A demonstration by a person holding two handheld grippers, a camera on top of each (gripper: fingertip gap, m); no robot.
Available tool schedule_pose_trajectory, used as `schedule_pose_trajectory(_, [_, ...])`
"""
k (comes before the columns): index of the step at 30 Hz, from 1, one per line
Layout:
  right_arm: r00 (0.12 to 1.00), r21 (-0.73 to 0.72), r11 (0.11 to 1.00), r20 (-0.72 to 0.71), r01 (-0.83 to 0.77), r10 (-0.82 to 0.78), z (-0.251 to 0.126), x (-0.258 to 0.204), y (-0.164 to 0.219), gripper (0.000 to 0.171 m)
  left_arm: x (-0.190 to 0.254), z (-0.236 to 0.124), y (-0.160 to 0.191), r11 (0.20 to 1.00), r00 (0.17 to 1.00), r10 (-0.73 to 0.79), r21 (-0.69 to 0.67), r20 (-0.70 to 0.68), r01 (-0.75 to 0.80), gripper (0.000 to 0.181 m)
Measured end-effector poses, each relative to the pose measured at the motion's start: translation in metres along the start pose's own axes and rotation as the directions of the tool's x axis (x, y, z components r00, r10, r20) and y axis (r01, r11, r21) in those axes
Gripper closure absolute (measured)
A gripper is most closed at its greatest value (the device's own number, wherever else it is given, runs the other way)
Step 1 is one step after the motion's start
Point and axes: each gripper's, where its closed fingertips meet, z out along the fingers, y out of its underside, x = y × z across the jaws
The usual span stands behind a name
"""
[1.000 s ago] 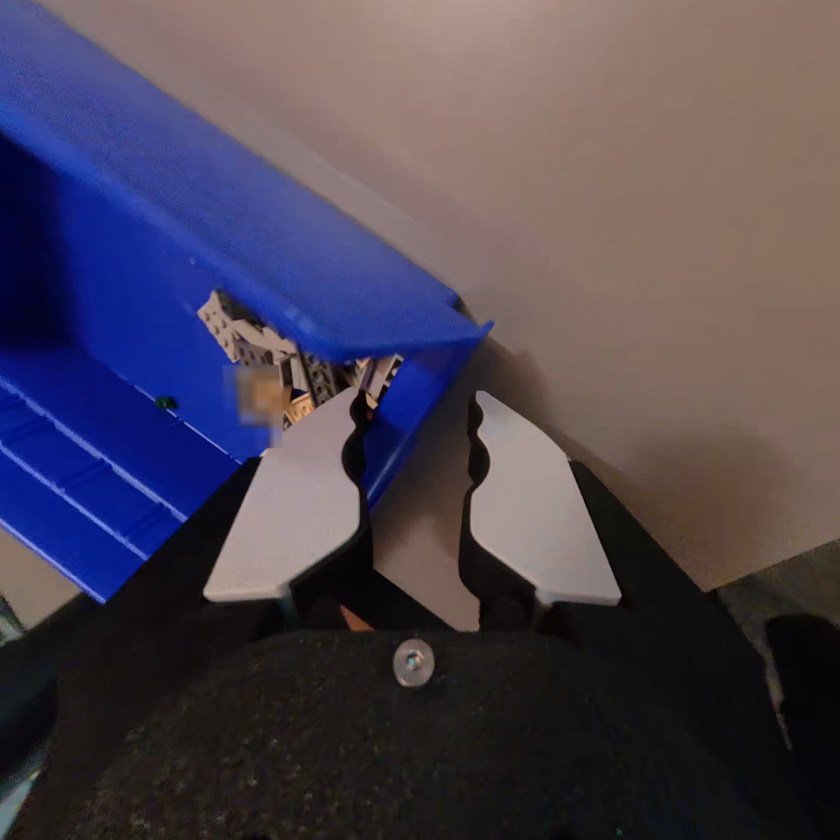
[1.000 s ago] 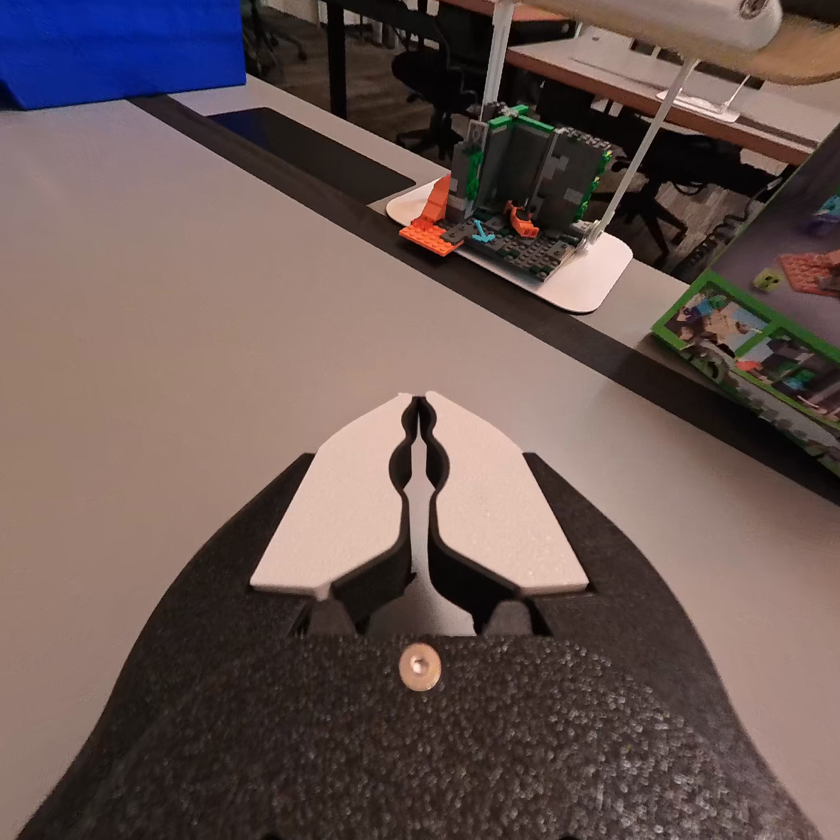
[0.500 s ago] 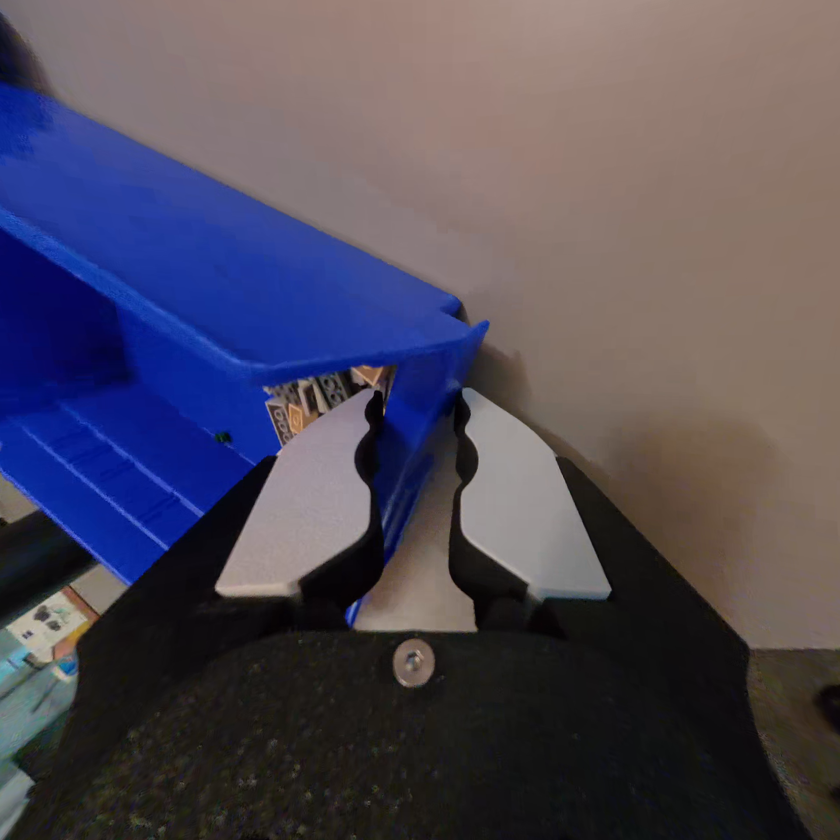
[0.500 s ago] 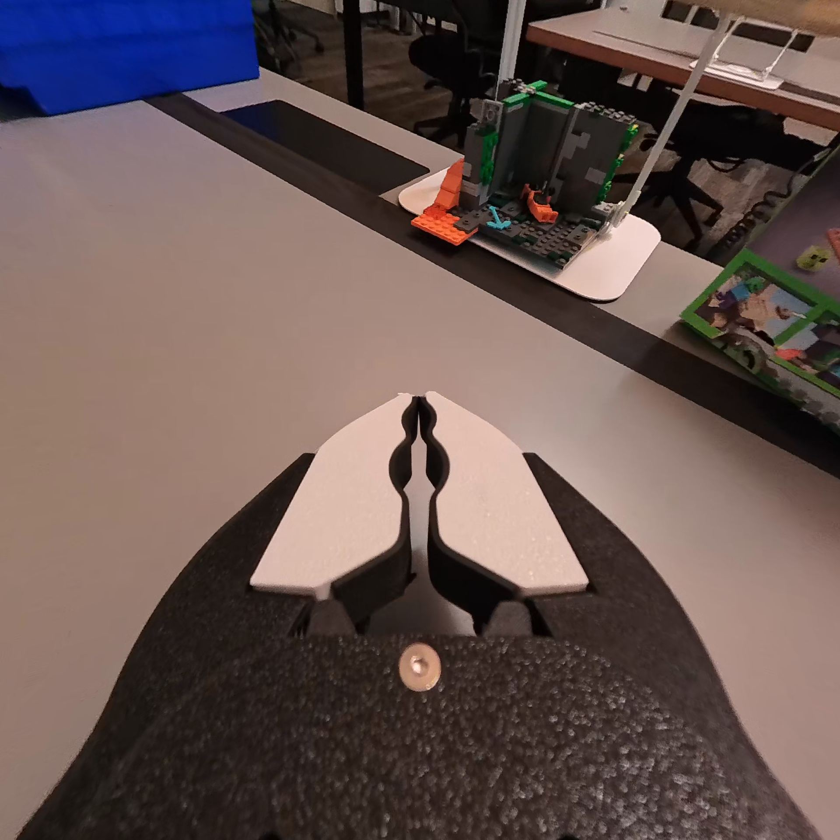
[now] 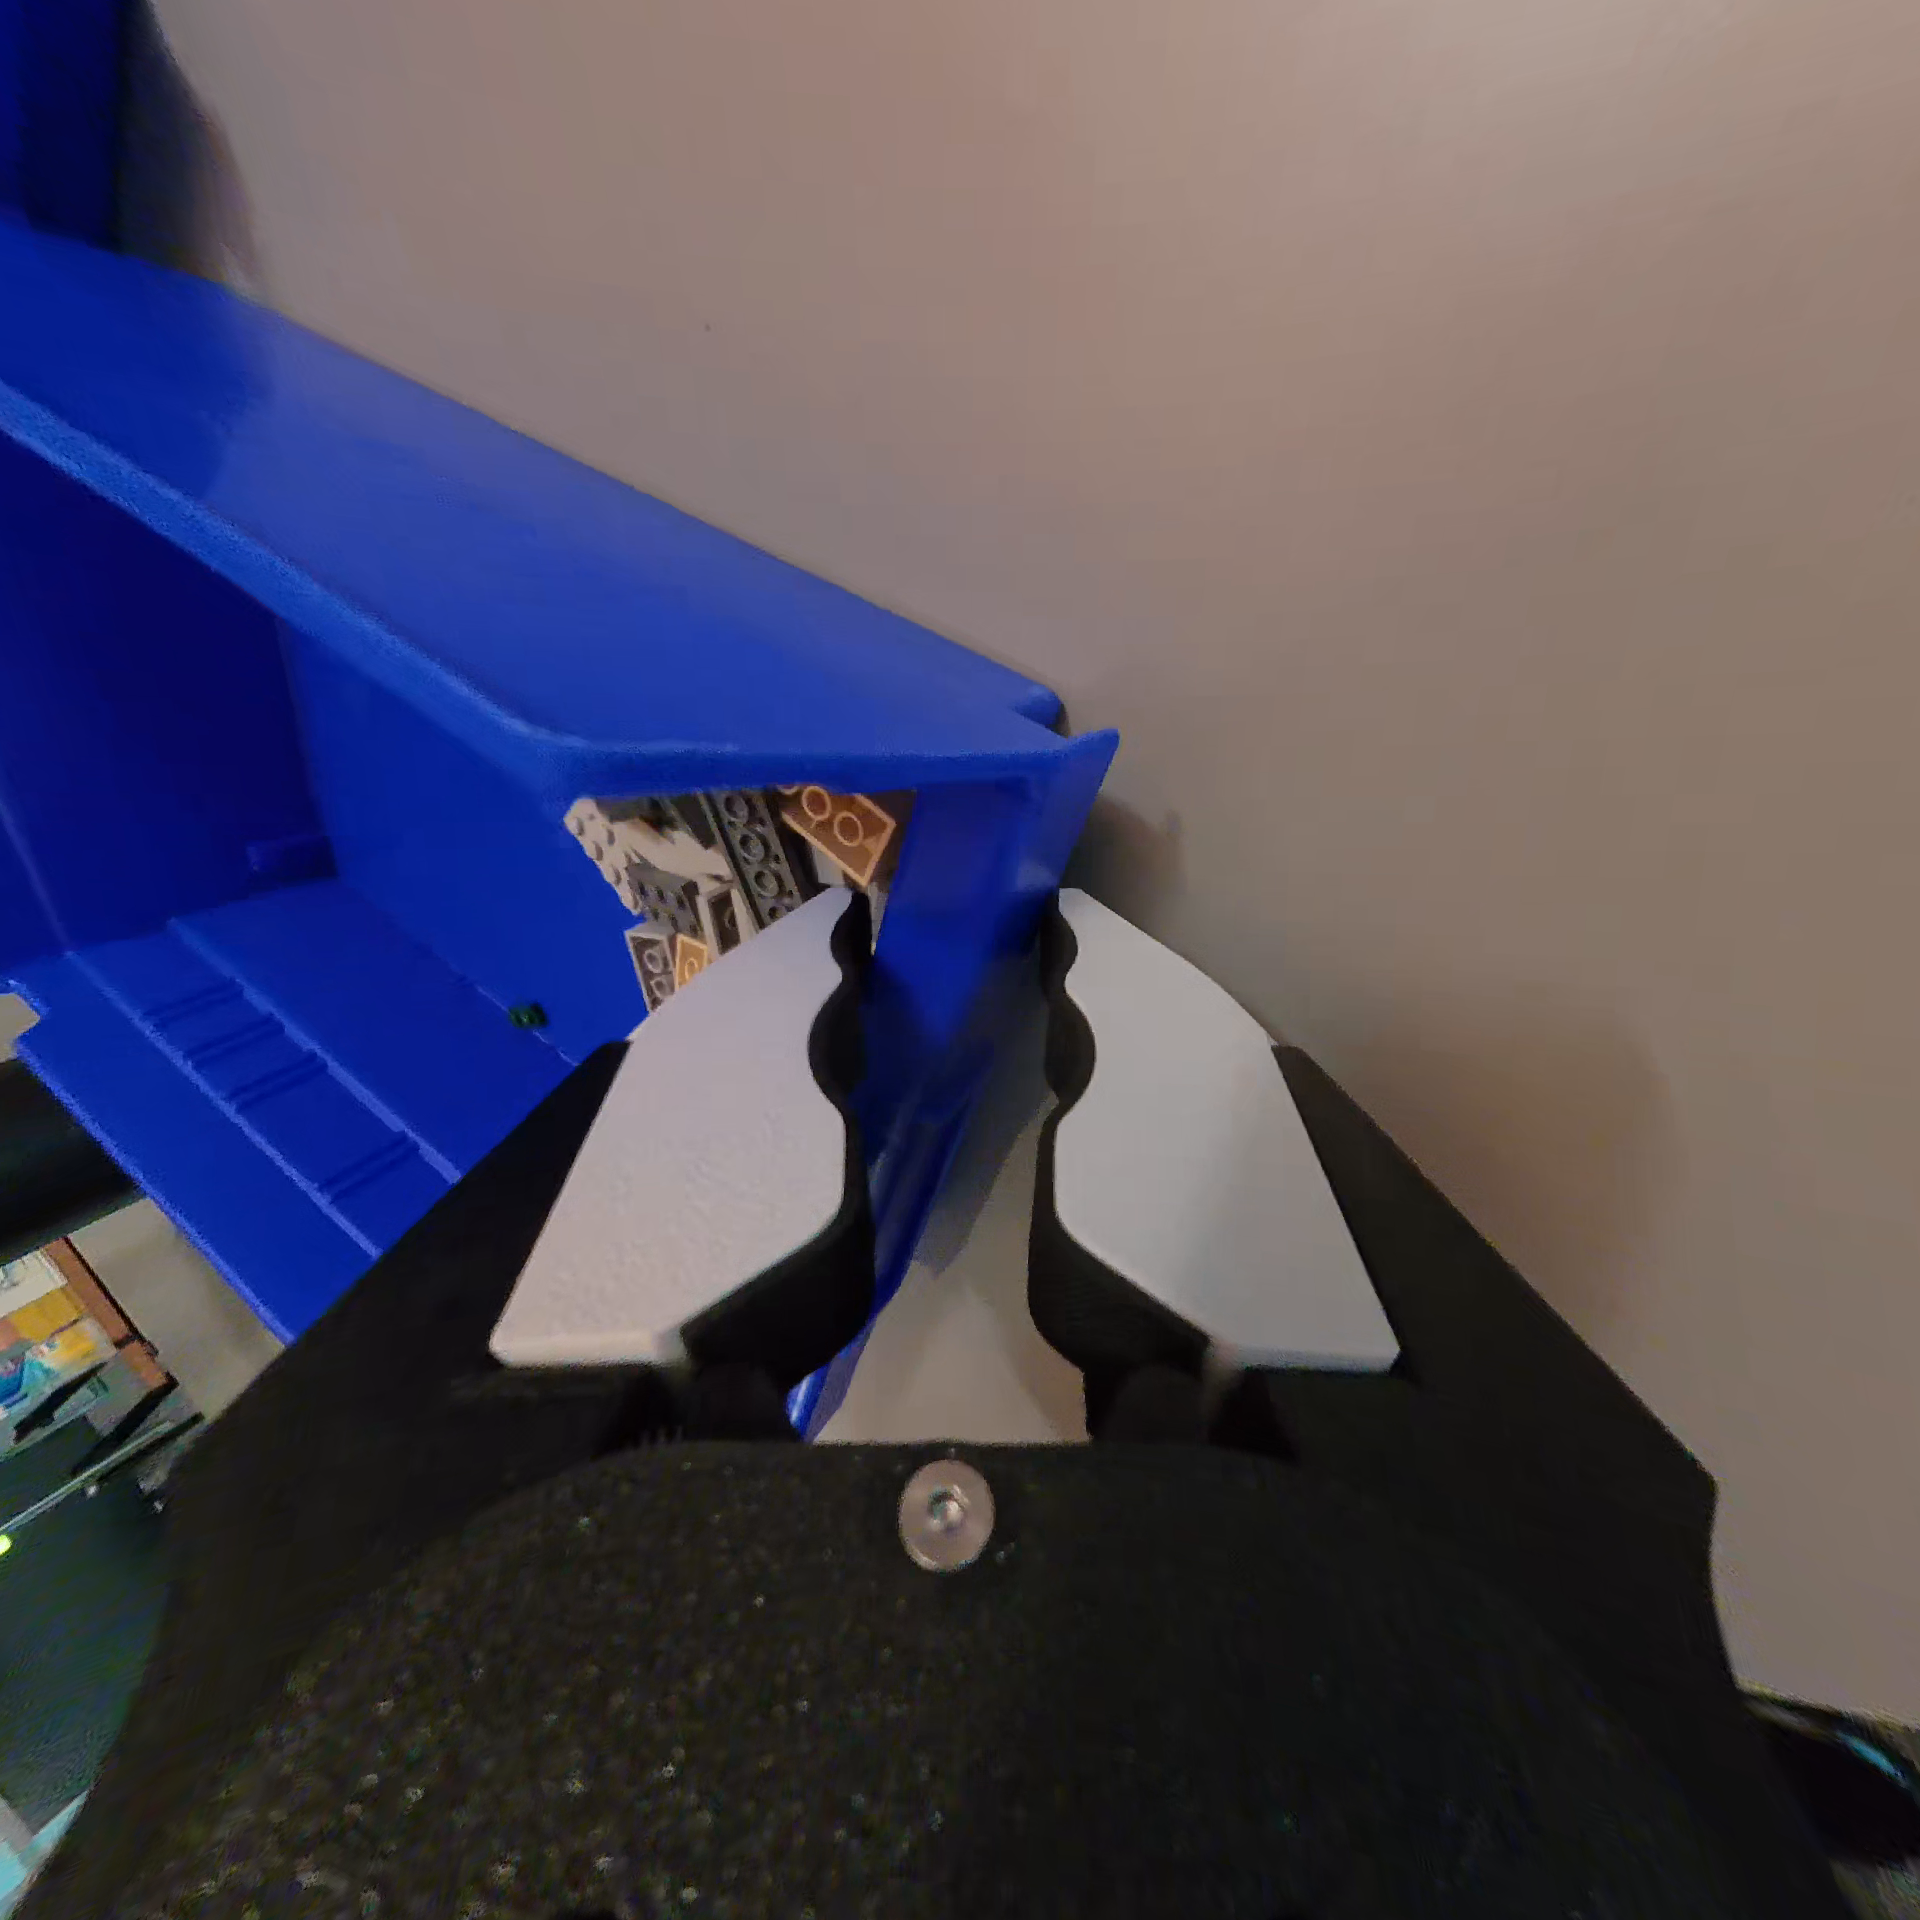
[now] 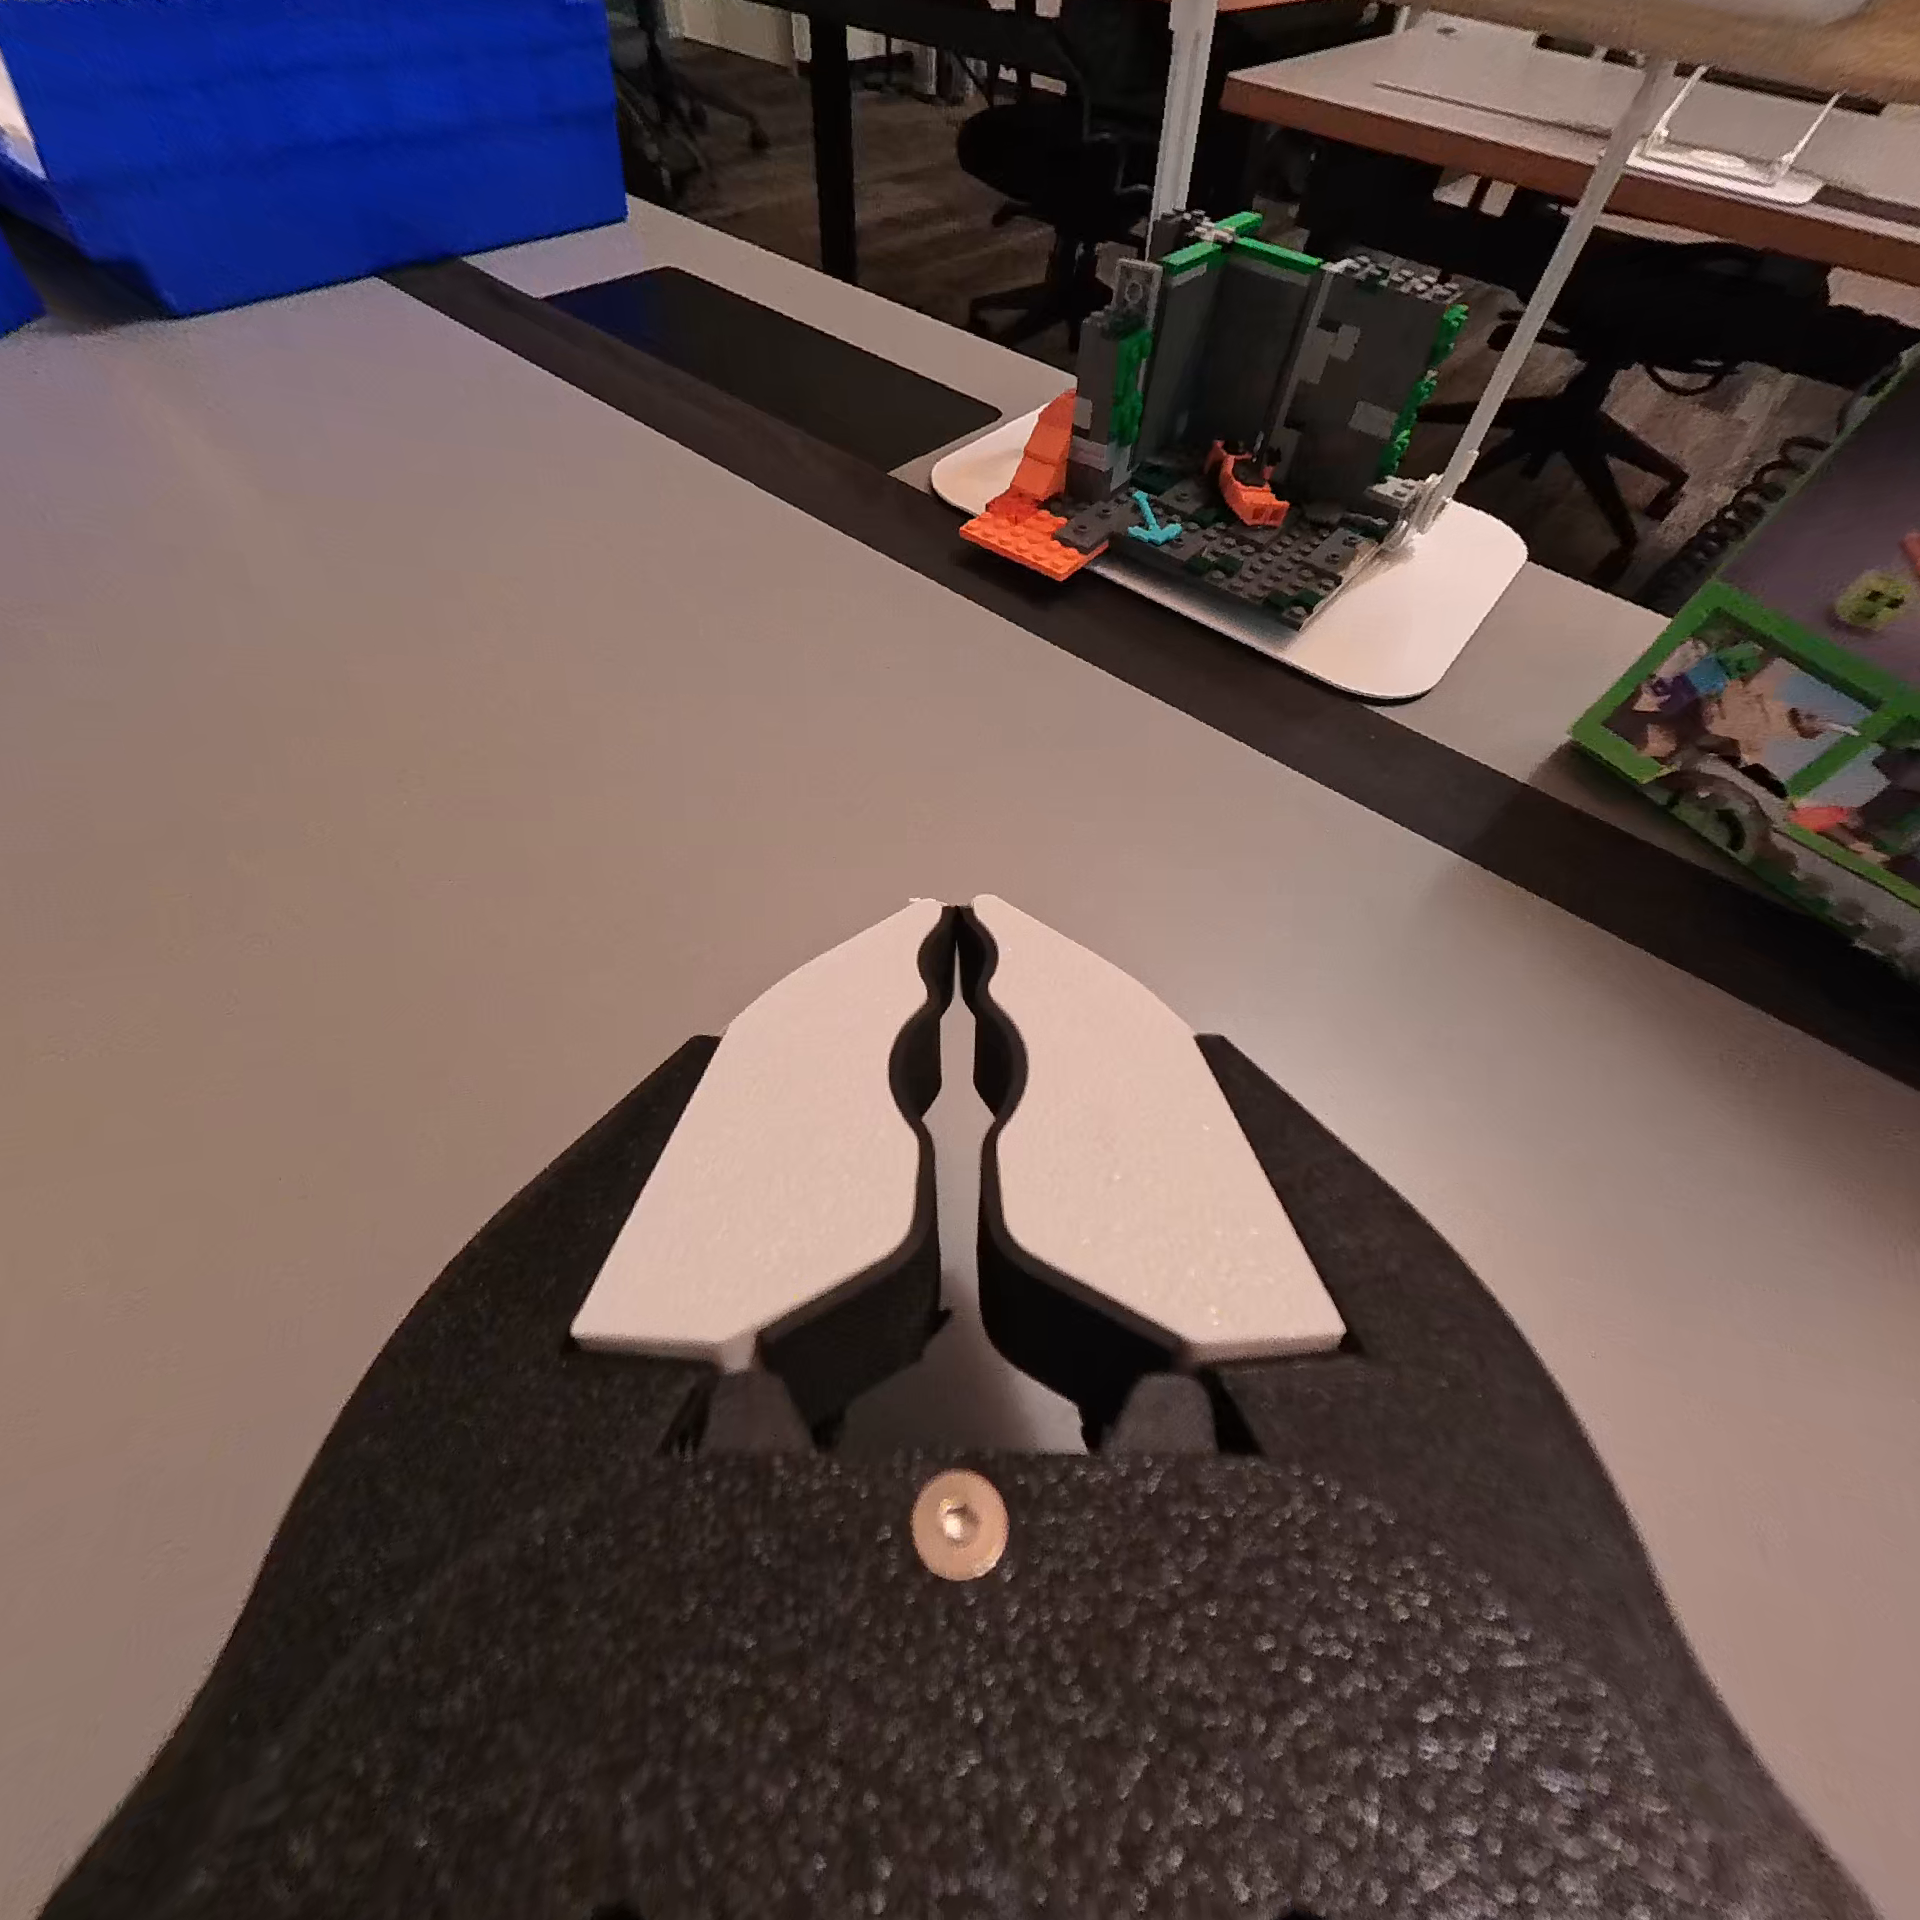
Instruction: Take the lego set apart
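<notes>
In the left wrist view, my left gripper [image 5: 951,904] straddles the end wall of a blue plastic bin [image 5: 520,623], one finger inside and one outside, closed against the wall. Loose grey and tan lego bricks [image 5: 727,862] lie inside the bin behind its rim. In the right wrist view, my right gripper [image 6: 956,909] is shut and empty above the grey table [image 6: 416,727]. The lego set [image 6: 1257,395], with grey walls, green trim and an orange piece, stands far ahead to the right on a white stand base [image 6: 1434,613].
A green lego box [image 6: 1787,748] lies at the right edge. A black strip [image 6: 1351,707] runs across the table in front of the set. The blue bin also shows in the right wrist view [image 6: 312,135], at the far left. Chairs and another desk stand behind. Left tips to right tips: about 50 cm. Between my right fingertips and the lego set [image 6: 1257,395] there is roughly 30 cm.
My left gripper has moved forward onto the bin's end wall and narrowed around it. The right gripper stayed shut and drifted a little, so the lego set sits slightly nearer in view.
</notes>
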Motion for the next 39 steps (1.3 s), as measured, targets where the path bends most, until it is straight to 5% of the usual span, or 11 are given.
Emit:
schedule_pose_trajectory(4, [1.000,-0.001,1.000,0.005,0.008,-0.008,0.000,-0.002,0.000,0.171,-0.007,-0.010,0.000,0.997,0.999,0.008,0.079,0.051,-0.012,0.133])
schedule_pose_trajectory(8, [1.000,0.003,1.000,0.006,0.002,-0.002,-0.001,-0.002,-0.001,0.171,0.000,-0.047,-0.011,0.966,0.996,-0.065,0.247,-0.054,0.077,0.129])
schedule_pose_trajectory(14, [1.000,0.003,1.000,0.024,-0.002,0.002,0.002,-0.007,-0.002,0.171,-0.031,-0.123,-0.063,0.763,0.964,-0.245,0.593,-0.105,0.258,0.144])
schedule_pose_trajectory(17, [1.000,-0.001,1.000,0.029,0.010,-0.010,0.001,-0.010,-0.002,0.171,-0.057,-0.136,-0.092,0.699,0.945,-0.301,0.646,-0.126,0.308,0.143])
schedule_pose_trajectory(24, [1.000,0.000,1.000,0.031,-0.001,0.001,-0.002,-0.006,-0.002,0.171,-0.153,-0.072,-0.153,0.746,0.904,-0.415,0.530,-0.102,0.403,0.142])
schedule_pose_trajectory(39, [0.996,-0.032,0.999,0.084,-0.014,0.017,0.011,-0.013,0.004,0.171,-0.293,0.063,-0.170,0.889,0.908,-0.415,0.181,-0.064,0.419,0.148])
